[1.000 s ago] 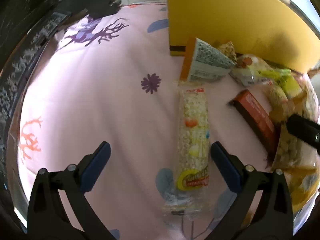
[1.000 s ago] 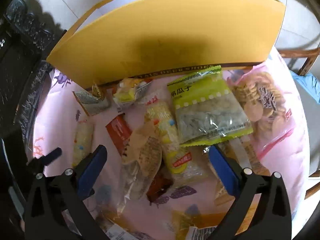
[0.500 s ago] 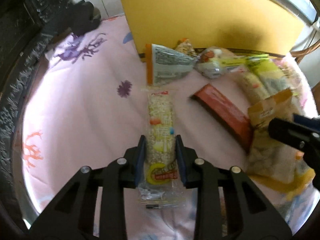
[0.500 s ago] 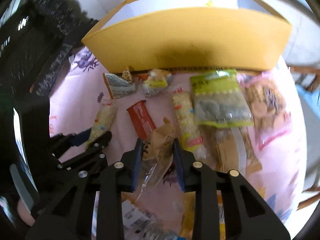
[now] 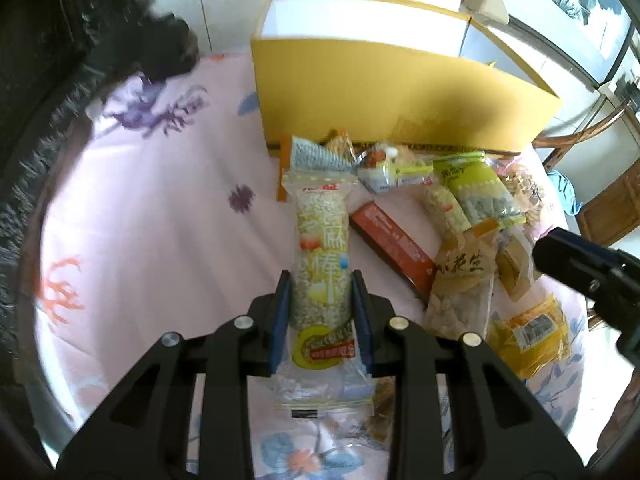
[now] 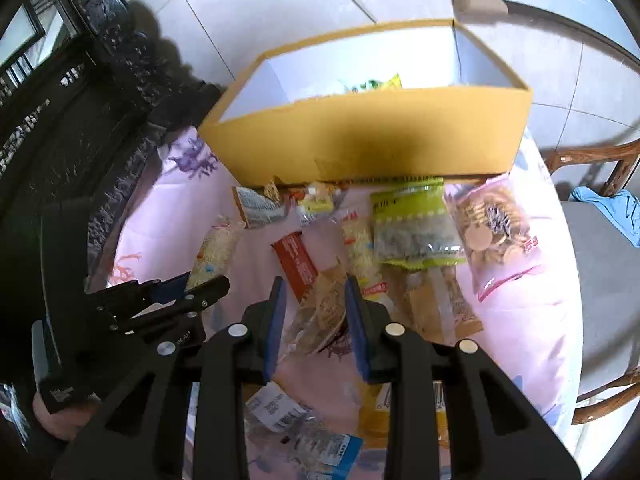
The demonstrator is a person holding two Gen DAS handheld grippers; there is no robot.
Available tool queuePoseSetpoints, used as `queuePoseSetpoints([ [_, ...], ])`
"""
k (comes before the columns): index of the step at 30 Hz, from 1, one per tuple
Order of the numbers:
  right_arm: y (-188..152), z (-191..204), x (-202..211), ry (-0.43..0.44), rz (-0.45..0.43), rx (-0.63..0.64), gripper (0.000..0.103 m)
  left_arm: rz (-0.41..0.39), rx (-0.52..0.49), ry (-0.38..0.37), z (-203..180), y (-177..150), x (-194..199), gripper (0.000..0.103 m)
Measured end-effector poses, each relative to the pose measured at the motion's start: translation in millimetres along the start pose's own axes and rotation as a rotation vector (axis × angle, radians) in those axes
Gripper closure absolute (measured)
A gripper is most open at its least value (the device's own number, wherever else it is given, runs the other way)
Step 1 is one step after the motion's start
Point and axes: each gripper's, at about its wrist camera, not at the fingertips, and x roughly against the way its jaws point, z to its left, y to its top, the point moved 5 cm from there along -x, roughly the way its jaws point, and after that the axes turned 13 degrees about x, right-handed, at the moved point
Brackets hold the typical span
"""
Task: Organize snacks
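Note:
My left gripper (image 5: 319, 286) is shut on a long clear pack of puffed rice sticks (image 5: 321, 256), lifted off the pink cloth and pointing toward the yellow cardboard box (image 5: 384, 92). In the right wrist view that same rice stick pack (image 6: 216, 246) sticks out of the left gripper (image 6: 192, 286). My right gripper (image 6: 313, 294) is shut on a tan peanut bag (image 6: 320, 308), which the left wrist view shows as the peanut bag (image 5: 464, 280) hanging beside an orange-brown bar (image 5: 392, 242). The box (image 6: 372, 140) stands open with white inner walls and a yellow-green packet inside.
Loose snacks lie before the box: a green seed bag (image 6: 412, 224), a bag of round biscuits (image 6: 488, 228), a second rice stick pack (image 6: 362, 250), small wrapped sweets (image 6: 316, 200), an orange-grey packet (image 6: 256, 206). Wooden chairs (image 6: 592, 168) stand right; dark carved furniture (image 6: 60, 120) left.
Both grippers went from wide open to shut, the left on the rice sticks, the right on the peanut bag. Both then rose, so the box opening comes into view.

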Motion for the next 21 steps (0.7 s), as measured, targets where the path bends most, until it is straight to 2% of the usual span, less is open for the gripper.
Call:
queuePoseSetpoints([
  [3, 9, -4, 16, -0.03, -0.038, -0.012, 0.073, -0.024, 0.054, -0.021, 5, 6, 18, 0.074],
  [11, 36, -18, 68, -0.03, -0.166, -0.024, 0.073, -0.154, 0.048, 0.01, -3, 28, 72, 0.074],
  [15, 47, -17, 95, -0.018, -0.248, -0.014, 0.073, -0.188, 0.042, 0.017, -14, 35, 90, 0.074],
  [17, 51, -17, 104, 0.014, -0.291, -0.014, 0.073, -0.195, 0.042, 0.037, -15, 37, 94, 0.074],
  [21, 59, -19, 114, 0.025, -0.327, -0.015, 0.073, -0.239, 0.069, 0.03, -15, 46, 110, 0.074],
])
